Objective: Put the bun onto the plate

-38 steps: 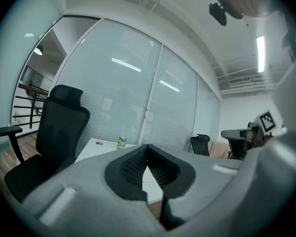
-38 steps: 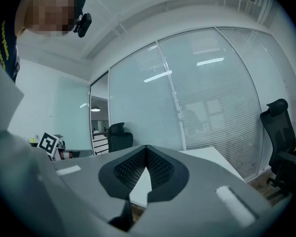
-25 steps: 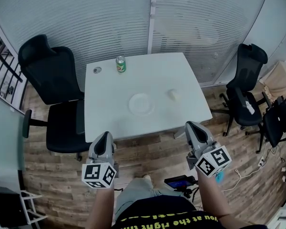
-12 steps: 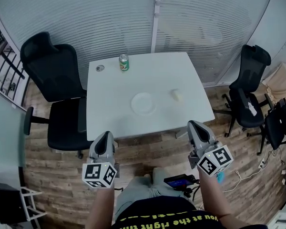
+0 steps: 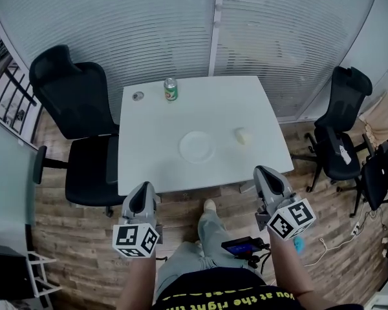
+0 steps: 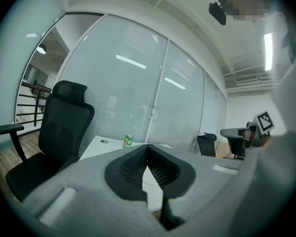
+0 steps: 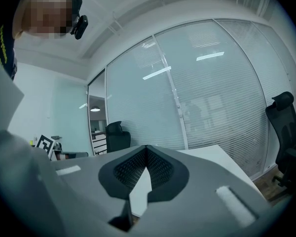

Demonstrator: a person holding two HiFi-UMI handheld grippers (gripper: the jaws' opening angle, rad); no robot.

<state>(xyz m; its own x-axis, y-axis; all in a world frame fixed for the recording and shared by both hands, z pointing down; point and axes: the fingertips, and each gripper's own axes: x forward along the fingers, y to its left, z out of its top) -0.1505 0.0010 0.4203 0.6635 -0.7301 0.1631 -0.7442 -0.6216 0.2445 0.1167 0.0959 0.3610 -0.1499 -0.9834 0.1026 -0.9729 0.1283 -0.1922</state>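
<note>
At the near edge of the white square counter (image 5: 149, 166), over the wooden plank floor (image 5: 71, 234), both tongs are held short of the top and pointed towards it. The left tongs (image 5: 142, 194) are seen closed in the left gripper view, the ribbed black pads (image 6: 133, 168) meeting at their tips with nothing between them. The right tongs (image 5: 266, 175) are likewise closed and empty, and are placed just before the near right corner of the counter.

The small pale bun (image 5: 244, 135) is found on the right half of the counter, near the right edge but not at it. The round white plate (image 5: 196, 146) is set near the middle, to the left of the bun and apart from it, with a strip of bare surface between the two. More bare surface is left between the plate and the near edge.

At the far edge a green drinks can (image 5: 171, 90) is stood upright, and a small round grey fitting (image 5: 138, 96) is seen beside it towards the far left corner.

A black high-backed office chair (image 5: 77, 102) is drawn up against the left edge. A second black office chair (image 5: 343, 105) is kept off the right side, with open floor between it and the counter. Behind the far edge, a glass wall with closed blinds (image 5: 155, 24) is seen.
</note>
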